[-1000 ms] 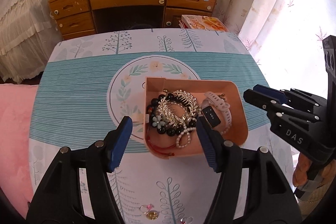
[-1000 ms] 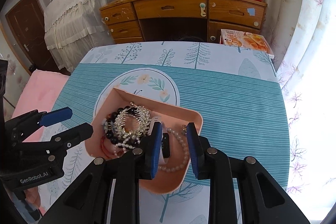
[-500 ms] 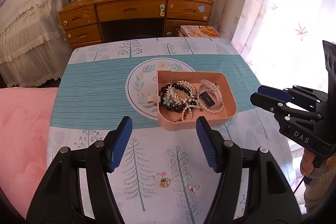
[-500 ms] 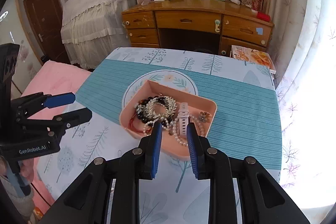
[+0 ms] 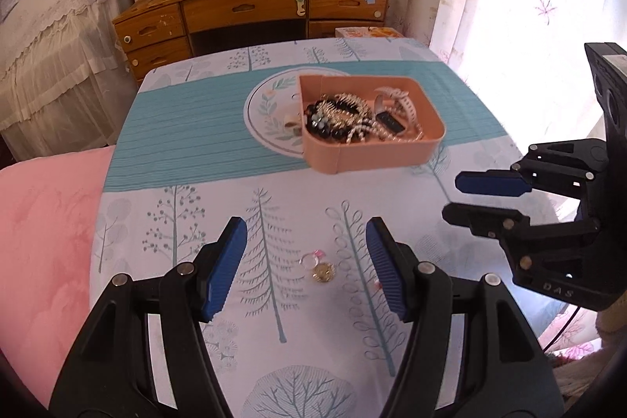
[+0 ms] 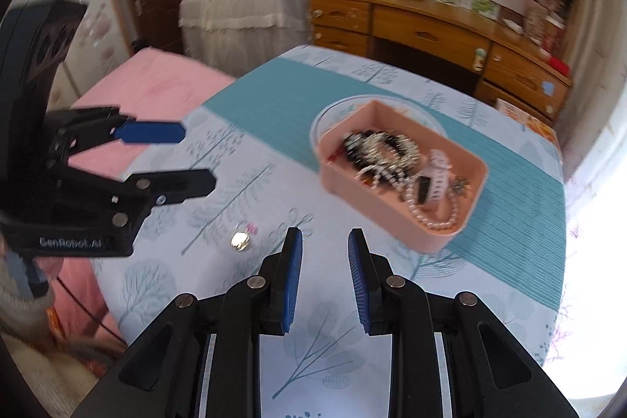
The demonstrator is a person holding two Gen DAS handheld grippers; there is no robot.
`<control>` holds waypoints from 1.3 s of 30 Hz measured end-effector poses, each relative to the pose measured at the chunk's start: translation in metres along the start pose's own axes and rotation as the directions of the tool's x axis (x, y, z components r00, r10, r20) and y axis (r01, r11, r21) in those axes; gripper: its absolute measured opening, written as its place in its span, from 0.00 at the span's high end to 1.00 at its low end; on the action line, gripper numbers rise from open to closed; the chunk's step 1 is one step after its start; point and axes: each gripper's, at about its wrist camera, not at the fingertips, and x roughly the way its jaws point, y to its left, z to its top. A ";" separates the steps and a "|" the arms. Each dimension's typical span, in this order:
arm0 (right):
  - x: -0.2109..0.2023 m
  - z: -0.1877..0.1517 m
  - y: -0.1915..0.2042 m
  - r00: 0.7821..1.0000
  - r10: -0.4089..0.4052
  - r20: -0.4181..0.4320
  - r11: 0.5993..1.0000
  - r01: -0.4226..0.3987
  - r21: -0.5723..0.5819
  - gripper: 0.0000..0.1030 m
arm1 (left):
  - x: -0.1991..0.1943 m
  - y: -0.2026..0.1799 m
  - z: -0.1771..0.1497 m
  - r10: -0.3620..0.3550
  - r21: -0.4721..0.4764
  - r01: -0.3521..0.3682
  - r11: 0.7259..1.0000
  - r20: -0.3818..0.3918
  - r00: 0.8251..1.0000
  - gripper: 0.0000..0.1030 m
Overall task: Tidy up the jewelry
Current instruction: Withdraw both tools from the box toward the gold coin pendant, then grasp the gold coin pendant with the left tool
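While both tools hung empty, your left gripper [image 5: 305,263], jaws wide, sat directly over the loose gold ring [image 5: 323,273] near the table's front edge, nearer than your half-open right gripper [image 6: 324,275].

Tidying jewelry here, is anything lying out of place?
Yes. A gold ring and a pink piece lie loose on the tablecloth, apart from the tray holding the rest.

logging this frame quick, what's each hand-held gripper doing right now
Left hand-held gripper: open wide, holding nothing, above the table.
Right hand-held gripper: open, holding nothing.
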 end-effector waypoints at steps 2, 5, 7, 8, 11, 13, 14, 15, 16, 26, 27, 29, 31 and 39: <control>0.008 -0.008 0.013 1.000 0.012 -0.020 0.999 -0.013 -0.043 0.76 | 0.009 0.004 -0.007 0.010 0.010 -0.010 1.000 -0.015 1.000 0.41; 0.016 -0.022 0.030 0.999 0.034 -0.036 0.996 -0.037 -0.080 0.76 | 0.023 0.007 -0.019 0.007 0.030 -0.005 1.000 -0.047 0.999 0.41; 0.023 -0.027 0.035 0.997 0.058 -0.047 0.995 -0.061 -0.083 0.76 | 0.032 0.009 -0.030 0.004 0.023 -0.002 1.000 -0.074 0.997 0.41; 0.026 -0.031 0.038 0.996 0.066 -0.055 0.994 -0.071 -0.081 0.76 | 0.037 0.010 -0.034 -0.005 0.010 0.006 1.000 -0.087 0.996 0.41; 0.040 -0.037 0.037 0.994 0.085 -0.071 0.993 -0.091 -0.077 0.76 | 0.053 0.011 -0.044 -0.049 -0.038 0.045 0.998 -0.127 0.991 0.41; 0.051 -0.041 0.037 0.992 0.095 -0.085 0.992 -0.101 -0.069 0.76 | 0.062 0.007 -0.048 -0.052 -0.040 0.046 0.998 -0.141 0.989 0.41; 0.057 -0.043 0.036 0.991 0.099 -0.094 0.992 -0.105 -0.062 0.76 | 0.065 0.004 -0.050 -0.050 -0.036 0.045 0.998 -0.143 0.989 0.42; 0.062 -0.045 0.034 0.990 0.101 -0.101 0.993 -0.107 -0.058 0.76 | 0.068 0.001 -0.052 -0.048 -0.030 0.044 0.999 -0.145 0.988 0.42; 0.065 -0.048 0.033 0.989 0.102 -0.109 0.993 -0.108 -0.051 0.76 | 0.071 -0.002 -0.052 -0.047 -0.027 0.044 0.999 -0.146 0.988 0.45; 0.076 -0.071 0.018 0.983 0.139 -0.117 0.990 -0.138 0.016 0.76 | 0.096 -0.014 -0.046 -0.022 -0.023 0.017 1.000 -0.194 0.981 0.68; 0.076 -0.073 0.016 0.983 0.141 -0.115 0.990 -0.139 0.021 0.76 | 0.097 -0.016 -0.045 -0.012 -0.016 0.009 1.000 -0.189 0.982 0.69; 0.076 -0.076 0.014 0.983 0.145 -0.112 0.989 -0.143 0.031 0.76 | 0.098 -0.019 -0.043 -0.006 -0.010 0.004 1.000 -0.191 0.982 0.75; 0.076 -0.079 0.010 0.982 0.154 -0.109 0.988 -0.150 0.042 0.76 | 0.100 -0.022 -0.041 -0.002 -0.007 0.000 1.000 -0.192 0.981 0.85; 0.077 -0.085 0.004 0.977 0.192 -0.093 0.979 -0.184 0.082 0.76 | 0.099 -0.024 -0.041 0.012 -0.011 -0.015 1.000 -0.195 0.981 0.87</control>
